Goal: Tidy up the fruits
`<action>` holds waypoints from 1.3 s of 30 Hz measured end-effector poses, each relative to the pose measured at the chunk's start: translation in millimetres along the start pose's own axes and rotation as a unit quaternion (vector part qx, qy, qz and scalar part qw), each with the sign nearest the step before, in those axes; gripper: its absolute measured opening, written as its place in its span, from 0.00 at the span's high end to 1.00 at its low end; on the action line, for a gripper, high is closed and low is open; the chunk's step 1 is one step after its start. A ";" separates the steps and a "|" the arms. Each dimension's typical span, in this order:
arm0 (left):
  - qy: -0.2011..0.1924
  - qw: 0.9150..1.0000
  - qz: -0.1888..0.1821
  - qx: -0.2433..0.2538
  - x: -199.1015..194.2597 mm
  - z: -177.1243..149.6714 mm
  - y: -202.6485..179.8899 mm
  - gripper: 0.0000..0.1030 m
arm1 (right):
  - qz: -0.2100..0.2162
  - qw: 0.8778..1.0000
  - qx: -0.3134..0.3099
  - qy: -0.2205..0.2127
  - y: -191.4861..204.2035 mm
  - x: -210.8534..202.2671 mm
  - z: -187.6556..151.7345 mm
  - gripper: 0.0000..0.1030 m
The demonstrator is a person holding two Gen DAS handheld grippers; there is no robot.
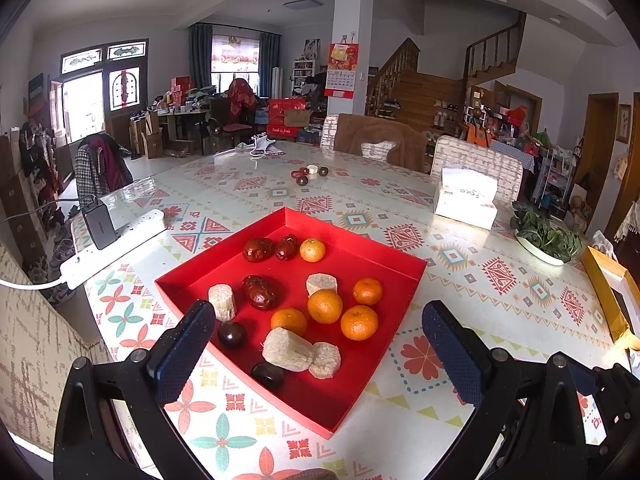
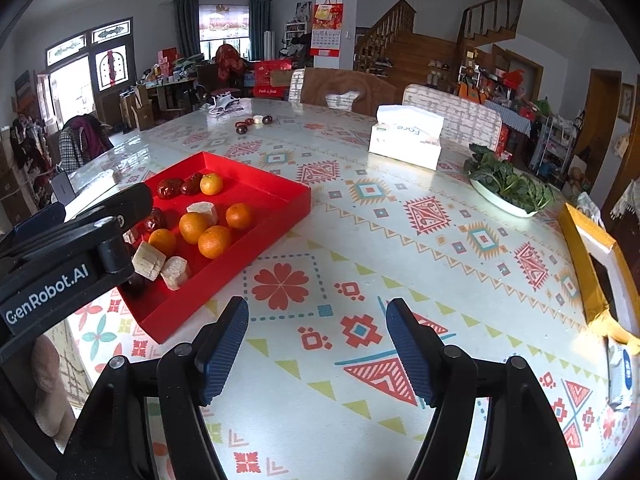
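Tray [image 1: 384, 264] dead ahead in your left wrist view: red, square, sitting corner-on upon the patterned bench [image 1: 460, 280]. Your left gripper [image 1: 318, 354] hangs over the tray's near corner, jaws spread wide, nothing between the pads. Inside the tray you've got five oranges [image 1: 325, 305], three wrinkled red dates [image 1: 260, 292], pale sugarcane chunks [image 1: 289, 349] and two dark round fruits [image 1: 232, 334] towards the near side. Beyond the tray, far up the bench, a small cluster of dark fruits [image 1: 306, 175] lies loose. A white tissue box [image 1: 466, 204] stands to the tray's right, a dish of greens [image 1: 546, 236] further right again.

Over to your right wrist view: the tray [image 2: 280, 208] now lies to the left, with the left gripper's black body [image 2: 72, 248] covering its near-left part. Your right gripper [image 2: 318, 348] is to the tray's right, over bare patterned bench [image 2: 400, 240], jaws open at a medium spread, holding nothing. The oranges [image 2: 215, 241] show clearly inside the tray.
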State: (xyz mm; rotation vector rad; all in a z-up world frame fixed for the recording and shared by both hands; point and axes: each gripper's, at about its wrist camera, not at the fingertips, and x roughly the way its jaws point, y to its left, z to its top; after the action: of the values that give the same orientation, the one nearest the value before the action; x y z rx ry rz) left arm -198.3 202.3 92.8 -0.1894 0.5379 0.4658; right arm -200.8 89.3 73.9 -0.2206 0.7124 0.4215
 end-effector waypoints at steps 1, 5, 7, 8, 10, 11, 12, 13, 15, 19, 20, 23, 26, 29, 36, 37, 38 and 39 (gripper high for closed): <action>0.000 1.000 0.000 0.000 -0.1 0.1 0.2 0.00 | -0.002 1.000 -0.003 -0.002 1.2 -0.5 0.2 0.25; -0.002 1.000 0.002 -0.003 -0.5 -0.2 3.3 0.00 | -0.008 1.000 -0.013 -0.007 5.8 -2.4 0.8 0.23; -0.004 1.000 0.005 -0.003 -0.6 -0.1 4.8 0.00 | -0.010 1.000 -0.016 -0.008 7.5 -2.7 1.2 0.23; -0.004 1.000 0.005 -0.004 -0.3 0.7 6.0 0.00 | -0.011 1.000 -0.017 -0.009 7.9 -2.7 1.5 0.23; -0.004 1.000 0.004 -0.004 -0.3 0.5 5.7 0.00 | -0.013 1.000 -0.019 -0.012 8.4 -3.8 1.8 0.23; -0.004 1.000 0.006 -0.004 -0.5 0.6 5.9 0.00 | -0.015 1.000 -0.020 -0.013 8.5 -4.2 1.9 0.23; -0.006 1.000 0.006 -0.003 -0.3 0.4 5.2 0.00 | -0.016 1.000 -0.020 -0.014 8.6 -4.4 1.8 0.23; -0.005 1.000 0.003 -0.003 -0.5 0.6 6.1 0.00 | -0.017 1.000 -0.021 -0.015 8.5 -4.6 1.8 0.23; -0.009 1.000 0.003 -0.002 -0.5 2.6 6.3 0.00 | -0.019 0.999 -0.023 -0.015 8.6 -4.4 1.4 0.23; -0.008 1.000 0.005 0.002 1.5 3.0 4.0 0.00 | -0.019 0.999 -0.023 -0.016 8.3 -4.4 1.2 0.22; -0.008 1.000 0.005 0.003 2.4 3.3 3.3 0.00 | -0.019 0.999 -0.023 -0.016 8.5 -4.3 1.3 0.22; -0.010 1.000 0.005 0.006 2.1 2.9 1.0 0.00 | -0.019 0.999 -0.023 -0.015 8.3 -4.3 1.2 0.22; -0.010 1.000 0.000 0.007 1.8 1.3 -1.8 0.00 | -0.019 0.999 -0.022 -0.015 8.0 -3.8 0.9 0.22; -0.006 1.000 0.000 0.005 4.2 1.0 -2.7 0.00 | -0.018 1.000 -0.019 -0.014 5.6 -3.2 0.8 0.22; 0.004 1.000 0.009 0.006 7.2 3.8 -6.3 0.00 | -0.019 1.000 -0.008 -0.014 -7.4 -2.0 0.0 0.22; 0.006 1.000 0.007 0.008 6.7 4.4 -8.9 0.00 | -0.020 1.000 -0.005 -0.014 -10.7 -1.9 0.2 0.22; 0.006 1.000 0.005 0.009 6.6 4.7 -10.2 0.00 | -0.022 1.000 -0.002 -0.014 -14.7 -1.7 0.4 0.22; 0.007 1.000 0.001 0.013 5.9 5.0 -15.2 0.00 | -0.025 1.000 0.002 -0.014 -18.8 -1.4 0.8 0.22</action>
State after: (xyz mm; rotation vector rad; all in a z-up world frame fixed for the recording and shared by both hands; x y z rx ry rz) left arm -184.4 192.7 94.7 -0.1668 0.5580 0.4584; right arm -192.9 72.3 76.4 -0.2271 0.6794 0.3754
